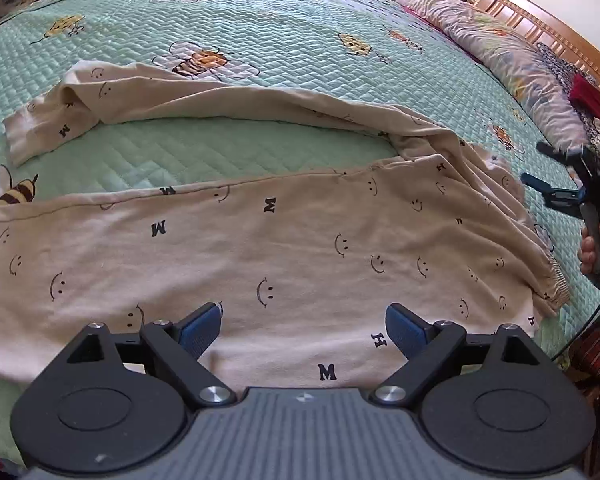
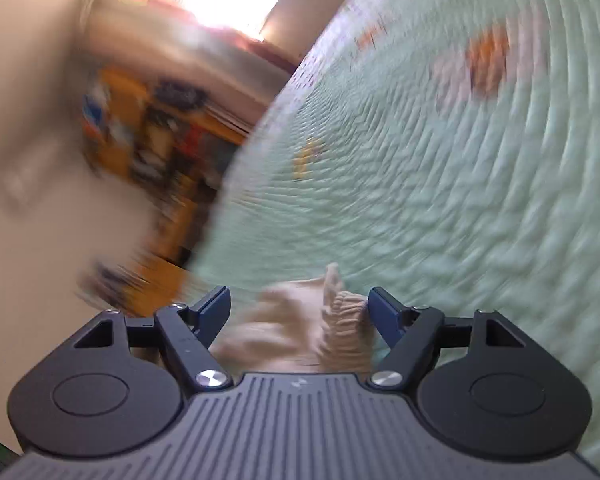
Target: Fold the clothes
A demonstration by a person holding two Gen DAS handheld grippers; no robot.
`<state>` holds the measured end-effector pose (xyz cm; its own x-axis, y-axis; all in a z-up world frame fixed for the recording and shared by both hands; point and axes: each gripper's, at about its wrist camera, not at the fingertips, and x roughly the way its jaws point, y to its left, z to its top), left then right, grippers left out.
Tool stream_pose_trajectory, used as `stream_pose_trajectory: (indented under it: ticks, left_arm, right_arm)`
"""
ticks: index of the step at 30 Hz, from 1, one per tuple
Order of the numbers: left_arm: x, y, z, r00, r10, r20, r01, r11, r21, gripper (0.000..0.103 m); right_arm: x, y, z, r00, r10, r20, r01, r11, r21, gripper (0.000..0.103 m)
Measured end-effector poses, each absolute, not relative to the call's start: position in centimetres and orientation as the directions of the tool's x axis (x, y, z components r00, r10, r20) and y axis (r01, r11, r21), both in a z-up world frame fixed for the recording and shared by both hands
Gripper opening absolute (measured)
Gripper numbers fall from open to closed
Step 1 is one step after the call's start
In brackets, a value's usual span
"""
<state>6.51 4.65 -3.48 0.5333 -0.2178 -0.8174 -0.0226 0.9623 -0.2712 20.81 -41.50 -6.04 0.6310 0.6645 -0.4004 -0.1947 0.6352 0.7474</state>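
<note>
Beige trousers (image 1: 260, 248) lie spread on the quilted bed (image 1: 260, 32), legs apart, ready for folding. The left gripper (image 1: 302, 326) hovers above, jaws wide and empty. The right gripper (image 2: 298, 312) sits over the ribbed waistband (image 2: 346, 320), jaws apart and gripping nothing.

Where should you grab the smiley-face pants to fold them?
Probably at the ribbed cuff of the far leg of the smiley-face pants. That leg curves away across the green quilt, and its end lies flat and uncovered. Bring the open left tool down from above and pinch the cuff's edge.
</note>
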Motion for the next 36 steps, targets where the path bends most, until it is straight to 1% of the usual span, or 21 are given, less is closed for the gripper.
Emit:
stream_pose_trajectory:
  ticks: [3,7,9,12,16,17,18,19,20,21,23,24,26,28,29,31,36]
  left_arm:
    - [6.5,4.4,-3.8,0.525,-0.218,-0.823,-0.023,0.963,-0.269,0.091]
    - [6.4,4.2,-4.0,0.517,-0.212,-0.829,-0.021,0.965,-0.26,0.091]
    - [6.5,4.3,-4.1,0.513,-0.207,-0.833,-0.029,0.966,-0.257,0.091]
    - [6.5,4.5,-4.2,0.513,-0.202,-0.834,-0.042,0.965,-0.26,0.091]
    - [6.6,4.5,-4.4,0.511,-0.202,-0.835,-0.048,0.964,-0.263,0.092]
    - [6.7,4.5,-4.5,0.511,-0.202,-0.836,-0.049,0.964,-0.263,0.092]
    - [6.7,4.5,-4.6,0.511,-0.202,-0.835,-0.048,0.964,-0.263,0.093]
    - [6.7,4.4,-4.7,0.512,-0.203,-0.835,-0.046,0.964,-0.262,0.093]
    - [6.8,4.4,-4.8,0.513,-0.203,-0.834,-0.042,0.965,-0.26,0.095]
    - [6.9,4.3,-4.9,0.514,-0.202,-0.833,-0.036,0.966,-0.257,0.096]
    - [6.9,4.2,-5.1,0.515,-0.202,-0.833,-0.023,0.968,-0.249,0.096]
    - [6.9,4.2,-5.3,0.515,-0.202,-0.833,-0.019,0.969,-0.247,0.096]
    - [6.8,4.3,-5.3,0.515,-0.207,-0.832,-0.009,0.969,-0.247,0.097]
    - [6.7,4.3,-5.4,0.515,-0.21,-0.831,0.002,0.97,-0.244,0.098]
    - [6.7,4.3,-5.5,0.513,-0.209,-0.832,0.005,0.97,-0.241,0.098]
    - [6.7,4.1,-5.5,0.512,-0.208,-0.833,0.016,0.972,-0.234,0.1]
    - [6.1,4.0,-5.7,0.509,-0.211,-0.835,0.059,0.976,-0.211,0.102]
  right_arm:
    - [21.6,-41.7,-5.5,0.64,0.602,-0.477,-0.25,0.75,0.612,0.077]
    - [23.5,-41.3,-6.3,0.612,0.584,-0.533,-0.325,0.8,0.504,0.077]
    - [24.4,-41.0,-6.7,0.58,0.613,-0.536,-0.363,0.784,0.504,0.077]
    - [25.4,-39.8,-7.3,0.51,0.698,-0.503,-0.424,0.713,0.559,0.077]
    - [26.3,-38.5,-7.8,0.45,0.73,-0.515,-0.46,0.684,0.567,0.077]
    - [26.4,-38.3,-7.7,0.435,0.737,-0.517,-0.458,0.675,0.578,0.074]
    - [26.3,-37.9,-7.5,0.421,0.739,-0.525,-0.462,0.674,0.577,0.056]
    - [26.2,-37.5,-7.3,0.408,0.739,-0.536,-0.468,0.673,0.572,0.045]
    - [26.0,-37.0,-7.2,0.394,0.738,-0.547,-0.469,0.674,0.571,0.019]
    - [25.7,-36.5,-7.0,0.387,0.732,-0.561,-0.475,0.68,0.558,0.016]
    - [24.5,-35.3,-6.2,0.423,0.683,-0.595,-0.497,0.724,0.478,0.016]
    - [23.8,-34.6,-5.5,0.473,0.619,-0.628,-0.505,0.774,0.383,0.016]
    - [22.4,-33.4,-4.0,0.586,0.454,-0.672,-0.497,0.856,0.145,0.014]
    - [20.9,-32.1,-2.6,0.692,0.279,-0.665,-0.454,0.885,-0.101,0.013]
    - [21.0,-32.2,-2.2,0.714,0.234,-0.66,-0.421,0.896,-0.138,0.009]
    - [21.6,-32.8,-2.1,0.736,0.169,-0.655,-0.361,0.917,-0.169,0.008]
    - [22.9,-32.0,-5.2,0.746,0.063,-0.664,-0.319,0.908,-0.272,0.009]
